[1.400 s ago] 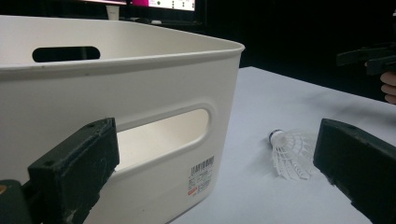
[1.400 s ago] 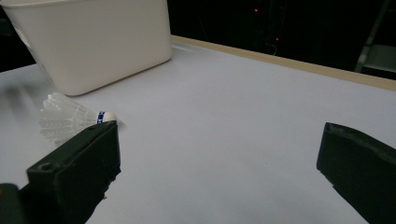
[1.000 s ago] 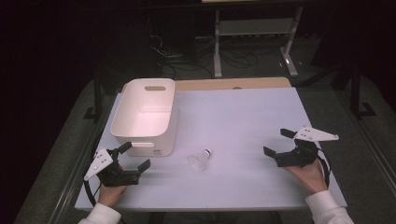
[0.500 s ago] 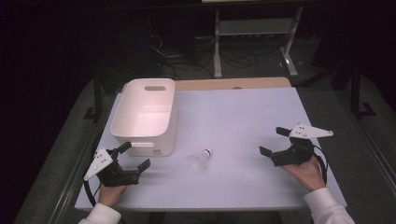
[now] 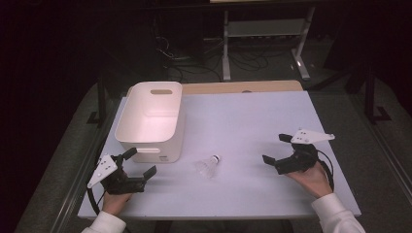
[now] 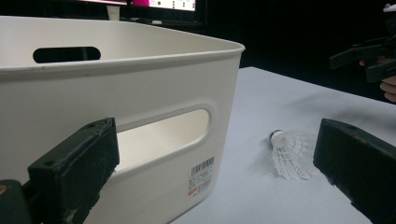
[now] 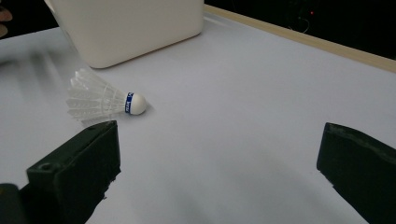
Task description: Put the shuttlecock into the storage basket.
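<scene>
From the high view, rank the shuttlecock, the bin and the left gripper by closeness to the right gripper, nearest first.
1. Shuttlecock: mid-table, just to the left of the right gripper.
2. Bin: further left and toward the back.
3. Left gripper: at the near-left corner of the table, past the bin's front.

bin (image 5: 151, 119): plain white, with a small white label printed in black bars and red text on its side
shuttlecock (image 7: 100, 101): white feathers, white cork tip, one blue band around the neck
table (image 5: 252, 121): pale lavender-white top, light wood strip along the far edge
left gripper (image 5: 141, 166): black, with a grey plate
right gripper (image 5: 274, 149): black, with a grey plate
sleeves (image 5: 337, 216): white
</scene>
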`<state>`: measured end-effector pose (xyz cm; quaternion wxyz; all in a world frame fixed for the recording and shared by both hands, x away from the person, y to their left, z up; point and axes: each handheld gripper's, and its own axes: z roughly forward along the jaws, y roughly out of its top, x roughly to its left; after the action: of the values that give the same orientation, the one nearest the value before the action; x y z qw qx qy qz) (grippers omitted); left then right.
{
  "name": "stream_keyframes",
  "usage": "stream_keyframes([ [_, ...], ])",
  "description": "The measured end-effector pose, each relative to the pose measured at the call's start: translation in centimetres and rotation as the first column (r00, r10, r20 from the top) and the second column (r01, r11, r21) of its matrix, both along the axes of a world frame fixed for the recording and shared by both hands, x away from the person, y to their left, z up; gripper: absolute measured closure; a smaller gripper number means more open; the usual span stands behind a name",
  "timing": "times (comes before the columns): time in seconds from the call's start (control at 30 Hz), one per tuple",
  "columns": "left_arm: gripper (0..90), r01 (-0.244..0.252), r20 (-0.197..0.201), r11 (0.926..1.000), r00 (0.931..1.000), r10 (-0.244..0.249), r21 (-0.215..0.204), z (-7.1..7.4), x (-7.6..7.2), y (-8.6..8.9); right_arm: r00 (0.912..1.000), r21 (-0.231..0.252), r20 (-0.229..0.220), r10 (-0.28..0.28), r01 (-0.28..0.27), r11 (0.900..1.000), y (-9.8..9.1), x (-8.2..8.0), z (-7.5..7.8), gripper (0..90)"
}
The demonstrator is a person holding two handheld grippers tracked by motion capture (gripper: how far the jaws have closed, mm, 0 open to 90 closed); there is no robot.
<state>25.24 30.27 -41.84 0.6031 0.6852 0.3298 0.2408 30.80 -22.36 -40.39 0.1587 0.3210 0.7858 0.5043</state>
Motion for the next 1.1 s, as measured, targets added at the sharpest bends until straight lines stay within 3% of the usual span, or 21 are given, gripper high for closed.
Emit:
stream_keyframes([
  [1.1, 0.0, 0.000, 0.004, 1.0000, 1.0000, 0.000, 0.001, 0.0, -0.1, 0.0, 0.9933, -0.049, -0.058, 0.101, -0.104, 0.9934, 3.8, 0.9, 0.1, 0.0],
])
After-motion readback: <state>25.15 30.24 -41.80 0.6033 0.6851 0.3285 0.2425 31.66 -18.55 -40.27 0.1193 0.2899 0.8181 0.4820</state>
